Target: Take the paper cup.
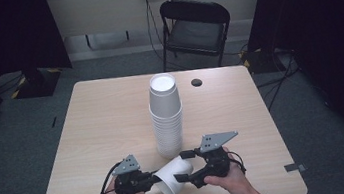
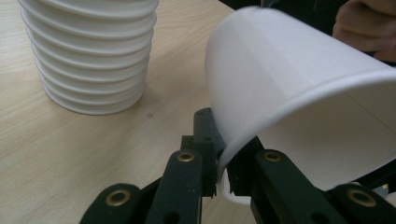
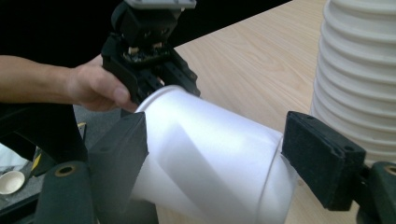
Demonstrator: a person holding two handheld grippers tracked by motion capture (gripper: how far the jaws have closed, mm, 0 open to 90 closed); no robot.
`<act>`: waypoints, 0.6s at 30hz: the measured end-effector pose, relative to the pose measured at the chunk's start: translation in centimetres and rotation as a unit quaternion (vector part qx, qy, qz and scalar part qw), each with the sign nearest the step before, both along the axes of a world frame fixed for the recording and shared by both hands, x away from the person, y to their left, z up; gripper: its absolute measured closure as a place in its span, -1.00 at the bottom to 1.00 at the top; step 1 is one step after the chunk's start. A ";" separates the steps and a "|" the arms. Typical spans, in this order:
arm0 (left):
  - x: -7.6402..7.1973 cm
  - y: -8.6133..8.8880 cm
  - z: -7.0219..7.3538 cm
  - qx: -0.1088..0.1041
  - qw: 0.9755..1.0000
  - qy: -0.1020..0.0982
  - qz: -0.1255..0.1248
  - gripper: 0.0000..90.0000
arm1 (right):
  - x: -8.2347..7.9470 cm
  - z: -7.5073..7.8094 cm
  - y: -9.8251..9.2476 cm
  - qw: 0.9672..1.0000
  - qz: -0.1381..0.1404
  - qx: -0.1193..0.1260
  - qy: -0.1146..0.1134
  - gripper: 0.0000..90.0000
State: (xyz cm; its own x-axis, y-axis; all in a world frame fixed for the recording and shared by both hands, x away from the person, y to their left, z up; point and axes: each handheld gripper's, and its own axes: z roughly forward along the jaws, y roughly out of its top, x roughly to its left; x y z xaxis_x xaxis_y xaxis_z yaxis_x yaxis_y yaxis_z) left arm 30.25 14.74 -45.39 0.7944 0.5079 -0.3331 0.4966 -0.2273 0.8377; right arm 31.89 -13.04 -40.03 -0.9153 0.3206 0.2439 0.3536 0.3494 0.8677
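Wooden table (image 1: 104,131) near its front edge: a plain, unmarked white foam cup (image 1: 173,176) lies tilted, rim pinched by the left gripper (image 1: 156,178). Right gripper (image 1: 180,166) spreads wide around it. Cup stack (image 1: 166,115) stands just behind.

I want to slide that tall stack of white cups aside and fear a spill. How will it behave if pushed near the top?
The cup stack is tall on a narrow base, so it probably tips rather than slides. It looks like light foam, likely offering little resistance. The table looks smooth, so a low push should slide it.
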 end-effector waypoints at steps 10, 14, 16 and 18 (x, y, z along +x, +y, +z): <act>0.4 0.9 0.0 -0.038 0.999 0.019 0.012 0.92 | -0.6 -0.8 0.8 0.998 0.023 -0.049 -0.027 -0.68; 0.5 1.2 0.0 -0.047 0.998 0.025 0.021 0.92 | -1.0 -0.9 1.3 0.996 0.023 -0.074 -0.044 -0.71; 0.6 1.4 0.0 -0.056 0.998 0.028 0.026 0.92 | -1.2 -1.1 1.6 0.994 0.025 -0.085 -0.056 -0.71; 0.7 1.6 0.0 -0.055 0.998 0.028 0.030 0.92 | -1.4 -1.3 1.9 0.992 0.027 -0.098 -0.069 -0.72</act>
